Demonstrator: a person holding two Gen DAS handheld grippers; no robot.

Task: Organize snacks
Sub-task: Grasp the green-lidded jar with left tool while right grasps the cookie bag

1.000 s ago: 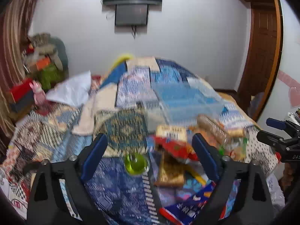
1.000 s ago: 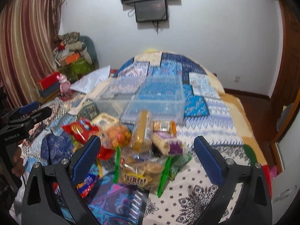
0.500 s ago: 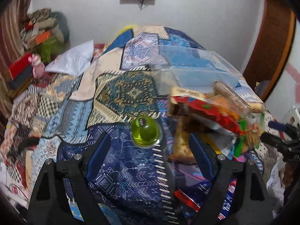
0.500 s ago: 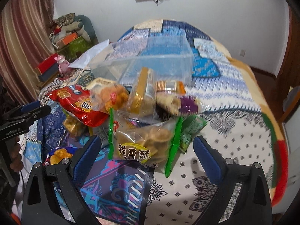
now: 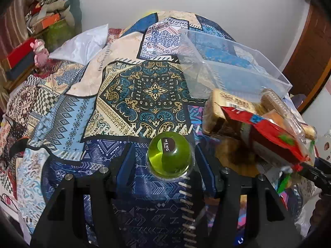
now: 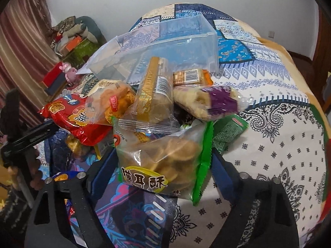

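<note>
**Both tools closing in on first snacks, bin waiting**

Nearest the clear plastic bin's front side, on the patchwork bedspread [image 5: 144, 95], each tool straddles its own snack. The left tool [image 5: 163, 161] stands part open around a green jelly cup [image 5: 169, 158]; its right pad looks to touch the cup's rim while the left pad stands clear, so nothing is gripped yet. The right tool [image 6: 160, 161] is likewise part open, its blue pads flanking a green-edged bag of crisp biscuits [image 6: 165, 161] at the near edge of the snack pile [image 6: 153, 103]; whether they press the bag I cannot tell.

This looks like the grasp step. Next, each tool needs to close firmly, lift clear of the neighbours, and carry toward the bin.

Beyond the pile sits the clear plastic bin [image 6: 175, 41], just behind the heaped packets. It appears to hold no snacks; only the bedspread pattern shows through.
</note>
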